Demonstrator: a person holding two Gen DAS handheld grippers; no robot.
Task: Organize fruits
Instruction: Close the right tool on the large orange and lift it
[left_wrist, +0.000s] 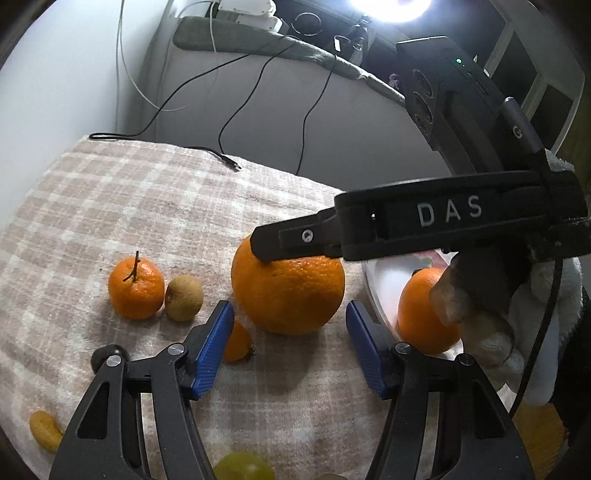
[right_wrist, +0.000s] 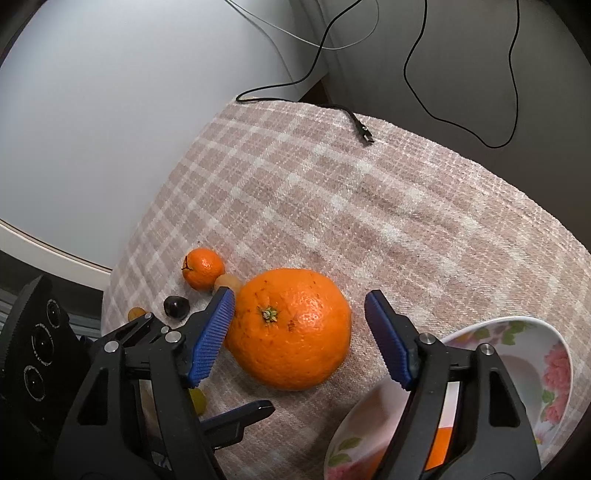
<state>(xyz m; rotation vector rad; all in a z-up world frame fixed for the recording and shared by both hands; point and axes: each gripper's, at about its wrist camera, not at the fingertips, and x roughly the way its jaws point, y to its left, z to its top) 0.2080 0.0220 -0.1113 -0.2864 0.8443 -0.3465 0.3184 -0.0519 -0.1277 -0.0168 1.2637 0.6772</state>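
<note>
plaid cloth, right gripper (jaws wide)

The floral bowl crowds the big orange rightward; small fruits hem its left (far cloth lies open).

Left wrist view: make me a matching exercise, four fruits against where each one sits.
Things
1. large orange
2. stemmed mandarin
3. orange in the white bowl
4. green grape

Places
A. at the bottom edge, between the left gripper's arms
B. far left on the plaid cloth, beside a small brown fruit
C. right of the cloth, partly hidden by a finger
D. centre, ahead of the open left gripper, with the right gripper's finger over its top

Pairs: 1-D, 2-B, 3-C, 4-A
</note>
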